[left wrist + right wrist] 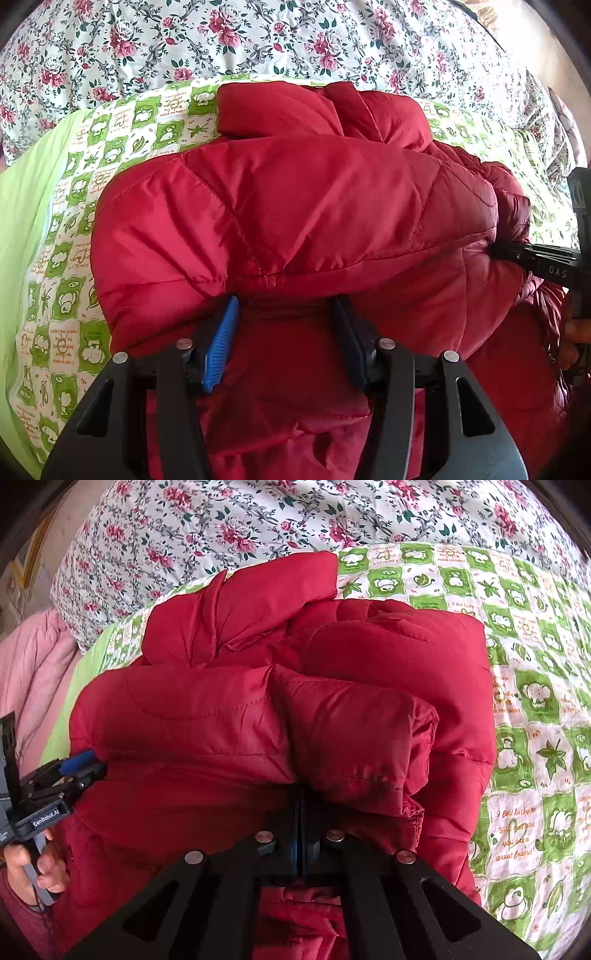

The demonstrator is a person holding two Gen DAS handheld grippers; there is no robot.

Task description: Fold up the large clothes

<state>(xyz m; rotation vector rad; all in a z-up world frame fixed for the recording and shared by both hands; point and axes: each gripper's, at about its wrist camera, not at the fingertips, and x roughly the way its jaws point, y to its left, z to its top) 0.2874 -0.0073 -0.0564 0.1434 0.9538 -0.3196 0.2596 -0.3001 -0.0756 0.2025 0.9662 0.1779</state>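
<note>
Left wrist view: I'm seeing a puffy red quilted jacket (295,206), soft, light and slippery-looking, lying on the bed (74,221); my left fingers (286,325) are standing half-open around a thick fold, while my right fingers (299,812) are pinching fully closed at a seam edge, the firmer hold.

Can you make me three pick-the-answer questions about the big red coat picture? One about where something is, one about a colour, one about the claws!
1. Where does the red jacket lie?
A. on the green checked blanket
B. on a chair
C. on the floor

2. What colour are the flowers on the flowered sheet behind?
A. blue
B. pink-red
C. yellow

3. How does the right claw stand?
A. wide open
B. out of sight
C. shut

Answers:
1 A, green squares show all round the jacket.
2 B, pink-red roses with dark leaves.
3 C, its two fingers meet with no gap, tips under a jacket fold, while the left claw stands apart.
</note>
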